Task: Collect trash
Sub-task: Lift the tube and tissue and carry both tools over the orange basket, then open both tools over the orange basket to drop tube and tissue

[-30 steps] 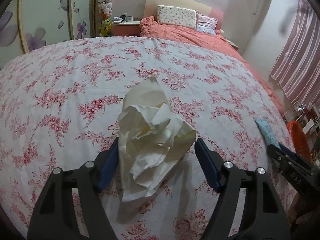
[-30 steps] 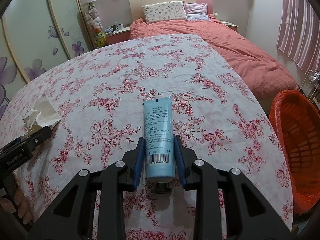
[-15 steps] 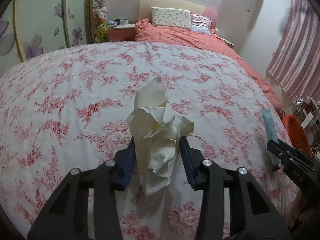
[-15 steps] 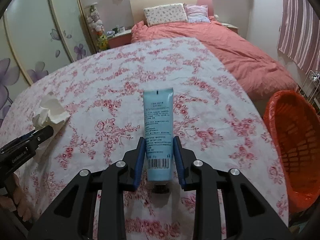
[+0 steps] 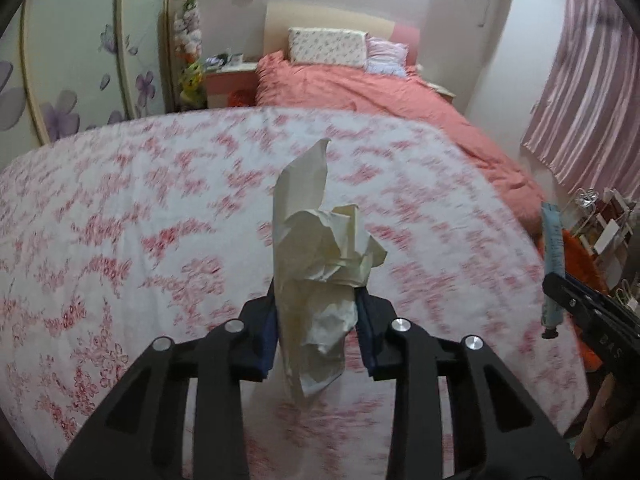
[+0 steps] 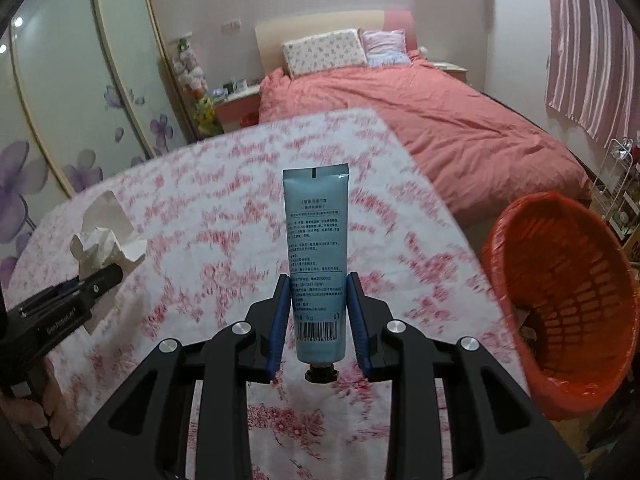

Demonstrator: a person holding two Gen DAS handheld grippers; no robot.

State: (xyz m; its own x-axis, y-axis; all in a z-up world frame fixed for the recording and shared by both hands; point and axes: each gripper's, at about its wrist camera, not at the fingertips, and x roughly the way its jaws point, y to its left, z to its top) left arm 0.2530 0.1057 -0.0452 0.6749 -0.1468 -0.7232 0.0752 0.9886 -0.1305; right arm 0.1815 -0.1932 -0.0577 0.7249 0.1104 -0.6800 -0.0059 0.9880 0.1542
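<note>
My left gripper (image 5: pixel 316 312) is shut on a crumpled cream paper tissue (image 5: pixel 316 240) and holds it above the floral bedspread (image 5: pixel 140 220). The tissue also shows in the right wrist view (image 6: pixel 104 236) at the left. My right gripper (image 6: pixel 318 304) is shut on a light blue tube (image 6: pixel 318 256) with a black cap at its lower end, lifted off the bedspread (image 6: pixel 224 216). The tube also shows in the left wrist view (image 5: pixel 554 248) at the far right. An orange trash basket (image 6: pixel 560 296) with an orange liner stands to the right of the bed.
A second bed with a salmon cover (image 6: pixel 440 120) and pillows lies behind. A wardrobe with purple flower doors (image 6: pixel 60 120) is on the left. A pink striped curtain (image 6: pixel 592 48) and a wire rack (image 6: pixel 620 184) are on the right.
Both grippers have risen off the bedspread with their loads. The left jaws closed on the tissue from wide open. The basket has come nearer in the right wrist view.
</note>
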